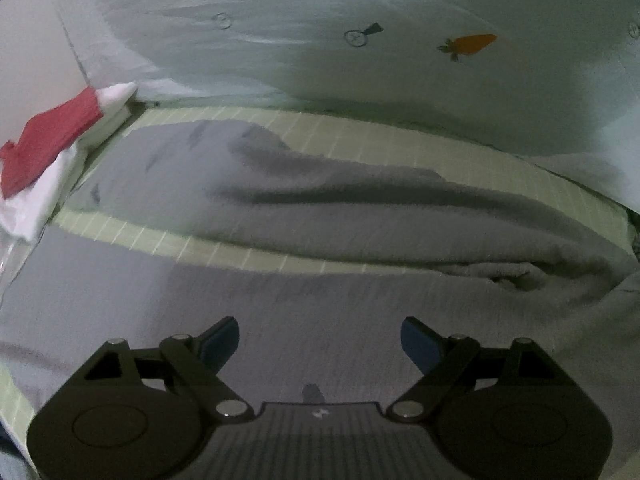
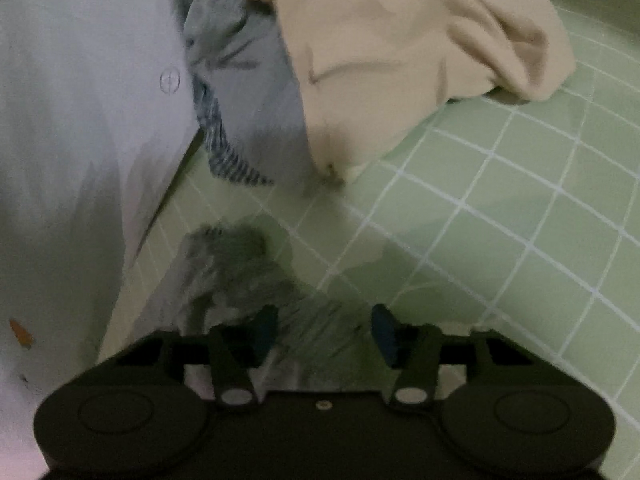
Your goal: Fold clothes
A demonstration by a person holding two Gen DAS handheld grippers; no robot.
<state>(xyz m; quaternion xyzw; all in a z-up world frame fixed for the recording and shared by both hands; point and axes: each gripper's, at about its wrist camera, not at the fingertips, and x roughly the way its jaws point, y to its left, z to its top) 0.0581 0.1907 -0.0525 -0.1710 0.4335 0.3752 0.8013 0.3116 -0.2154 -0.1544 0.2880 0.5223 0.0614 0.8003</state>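
Left wrist view: one grey garment at centre, one red-and-white cloth at nine o'clock, two orange carrot prints. Right wrist view: one beige garment at twelve o'clock, one blue-grey garment at eleven.

A grey garment lies spread and rumpled across the green checked sheet, one long ridge running left to right, its right end bunched. Far right lies a heap: a beige garment draped over a blue-grey one with a striped edge.
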